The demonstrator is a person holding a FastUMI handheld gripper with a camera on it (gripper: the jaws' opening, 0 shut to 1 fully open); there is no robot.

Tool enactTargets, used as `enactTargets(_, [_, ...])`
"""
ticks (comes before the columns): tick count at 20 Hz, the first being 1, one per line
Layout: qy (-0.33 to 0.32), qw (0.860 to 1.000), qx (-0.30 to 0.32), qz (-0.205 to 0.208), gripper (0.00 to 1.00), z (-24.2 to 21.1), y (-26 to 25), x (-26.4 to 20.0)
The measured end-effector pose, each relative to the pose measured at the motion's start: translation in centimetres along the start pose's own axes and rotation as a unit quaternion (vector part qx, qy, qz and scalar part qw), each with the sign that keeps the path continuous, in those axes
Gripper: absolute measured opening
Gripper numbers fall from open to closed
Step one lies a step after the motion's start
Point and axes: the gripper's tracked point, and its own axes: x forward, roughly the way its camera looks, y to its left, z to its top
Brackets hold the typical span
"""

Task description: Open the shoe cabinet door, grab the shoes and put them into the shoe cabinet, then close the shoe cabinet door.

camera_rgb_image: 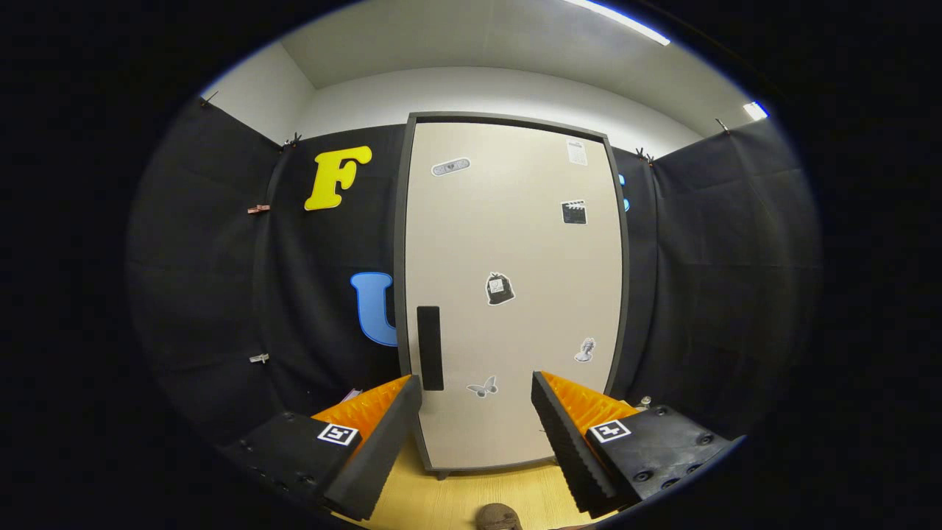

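I am holding my tongs (477, 386) up in front of the shoe cabinet (515, 294). The two fingers are standing wide apart, and nothing is between them but air. I am keeping them open like this because I have nothing to carry yet, and open fingers are ready to slip around something.

The cabinet is standing tall and straight ahead of me, beyond my fingers. Its pale door is shut flat inside a dark frame. On the side of the door near my left finger there is a dark handle (430, 347), long and going up and down. It is sitting just past the tip of my left finger. I think I am facing the door square so I can reach that handle first, because the door has to open before any shoes go in. Little stickers (500, 288) are dotting the door, like a butterfly and a small bag.

Down low between my fingers, something round and brown (498, 517) is peeking up. It may be a shoe, but I cannot tell for sure.

The cabinet is resting on a light wooden floor (478, 493). Black cloth walls (706, 280) are hanging on both sides, held up by little clips (258, 210). Above them the wall is white, and long lights (618, 20) are shining on the ceiling.
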Motion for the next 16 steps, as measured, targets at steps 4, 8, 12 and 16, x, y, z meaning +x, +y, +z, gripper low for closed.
enactTargets(4, [0.000, 1.000, -0.004, -0.003, 0.98, -0.2, 0.9, 1.2])
enactTargets(8, [0.002, 1.000, -0.009, -0.003, 0.98, -0.6, 2.4, 3.1])
enactTargets(12, [0.001, 1.000, -0.001, -0.004, 0.98, -0.7, 3.5, 5.9])
enactTargets(16, [0.009, 1.000, 0.002, -0.008, 0.98, -1.4, 4.2, 9.7])
